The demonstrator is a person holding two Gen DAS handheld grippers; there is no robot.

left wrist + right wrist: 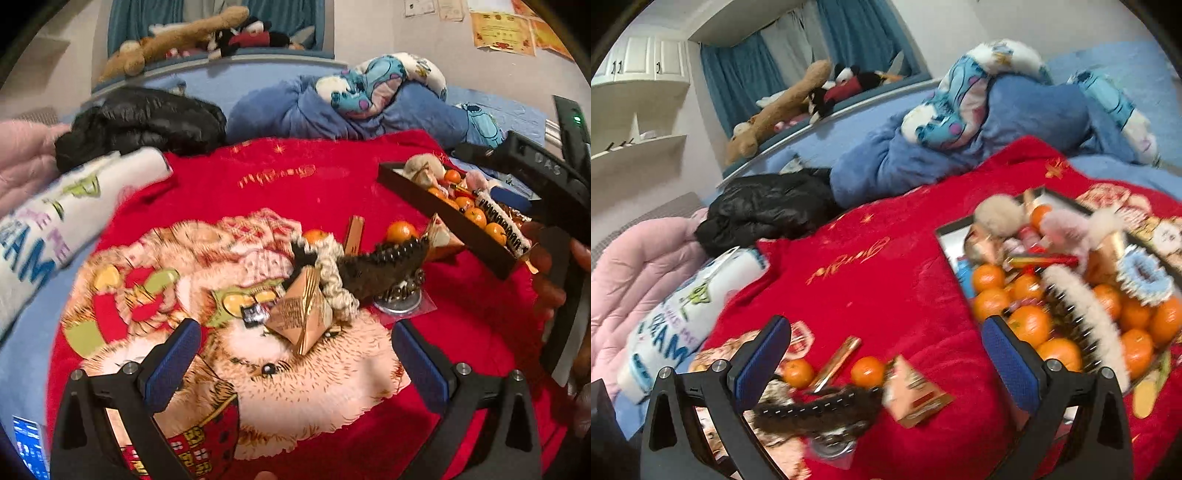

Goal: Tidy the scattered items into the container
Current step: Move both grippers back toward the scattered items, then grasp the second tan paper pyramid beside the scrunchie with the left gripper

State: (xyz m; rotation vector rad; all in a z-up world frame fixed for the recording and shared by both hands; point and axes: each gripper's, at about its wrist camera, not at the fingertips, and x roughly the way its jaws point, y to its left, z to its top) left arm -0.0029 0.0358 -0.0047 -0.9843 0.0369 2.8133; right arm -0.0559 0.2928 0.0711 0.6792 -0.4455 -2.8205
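Right now both grippers are empty, jaws wide: left gripper (295,354) sits just short of the gold pyramid pkg (303,314), w/ a cream scrunchie (338,280) touching it beyond. Pkg looks light, foil-slick, crushable; pinch across flat faces, gently. Right gripper (886,354) hovers near tangerines (867,370); black tray (443,212) further right.

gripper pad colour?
Blue, textured pads on black arms; clearest in the left wrist view.

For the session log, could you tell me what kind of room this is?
Most likely a bedroom: the work surface is a bed with a red blanket over it, a rumpled blue duvet behind, and stuffed toys along the curtained window ledge.
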